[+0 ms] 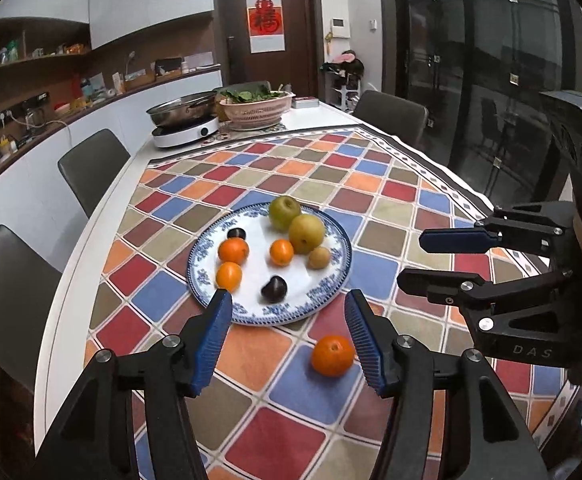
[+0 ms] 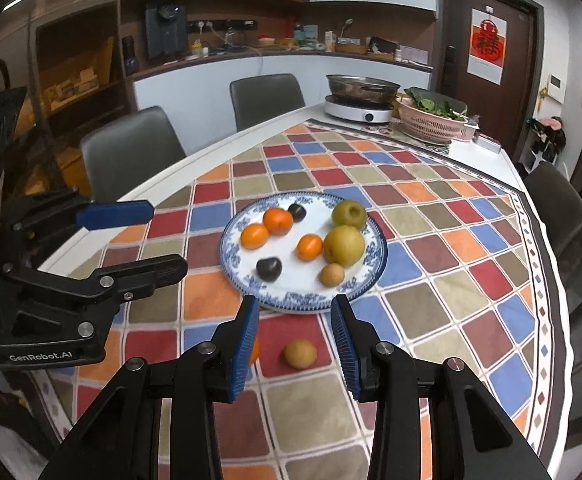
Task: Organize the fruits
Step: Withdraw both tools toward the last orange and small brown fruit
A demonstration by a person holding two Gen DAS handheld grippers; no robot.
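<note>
A blue-and-white plate (image 1: 333, 286) (image 2: 375, 276) on the checked tablecloth holds two green pears (image 1: 306, 233) (image 2: 343, 245), three oranges (image 1: 233, 250) (image 2: 277, 221), two dark plums (image 1: 274, 289) (image 2: 269, 269) and a small tan fruit (image 1: 319, 258) (image 2: 331, 274). A loose orange (image 1: 332, 355) lies on the cloth just inside my left gripper's (image 1: 288, 300) right finger. A loose tan fruit (image 2: 300, 354) lies between the fingers of my right gripper (image 2: 295, 306); the orange (image 2: 254, 350) peeks from behind its left finger. Both grippers are open and empty, near the plate's front rim.
At the table's far end stand an induction cooker with a steel pan (image 1: 185, 114) (image 2: 359, 92) and a pink basket of greens (image 1: 257, 110) (image 2: 431, 122). Grey chairs (image 1: 93, 168) (image 2: 131, 152) line the sides. The other gripper shows at each view's edge (image 1: 447, 258) (image 2: 151, 240).
</note>
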